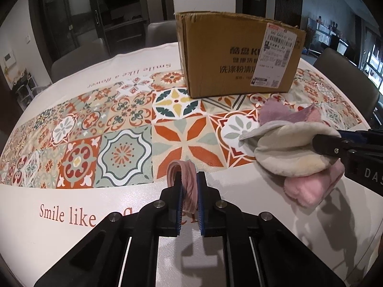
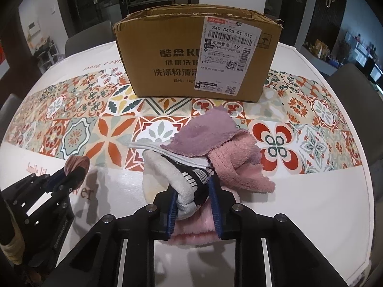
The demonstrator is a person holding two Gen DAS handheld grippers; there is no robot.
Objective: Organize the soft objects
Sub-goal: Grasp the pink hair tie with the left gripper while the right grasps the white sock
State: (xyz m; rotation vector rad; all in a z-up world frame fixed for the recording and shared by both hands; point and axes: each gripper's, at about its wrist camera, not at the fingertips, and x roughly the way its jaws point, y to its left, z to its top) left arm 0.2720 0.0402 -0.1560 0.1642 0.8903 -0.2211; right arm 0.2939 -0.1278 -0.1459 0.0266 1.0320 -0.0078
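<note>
My left gripper (image 1: 189, 181) is shut on a rolled pink sock (image 1: 185, 179) and holds it just above the near white edge of the table; it also shows in the right wrist view (image 2: 76, 166). My right gripper (image 2: 194, 191) is shut on a cream, black and white sock (image 2: 182, 181) at the top of a pile of soft cloths: a mauve towel (image 2: 205, 131) and pink towels (image 2: 239, 165). In the left wrist view the pile (image 1: 287, 153) sits at the right, with the right gripper's fingers (image 1: 330, 146) on it. An open cardboard box (image 2: 196, 55) stands behind the pile.
The round table (image 1: 59, 234) has a patterned tile cloth (image 1: 124, 124) with "Smile like a flower" printed on it. Grey chairs (image 1: 79, 55) stand around the far side, and another chair (image 2: 354, 81) is at the right. Dark cabinets line the back wall.
</note>
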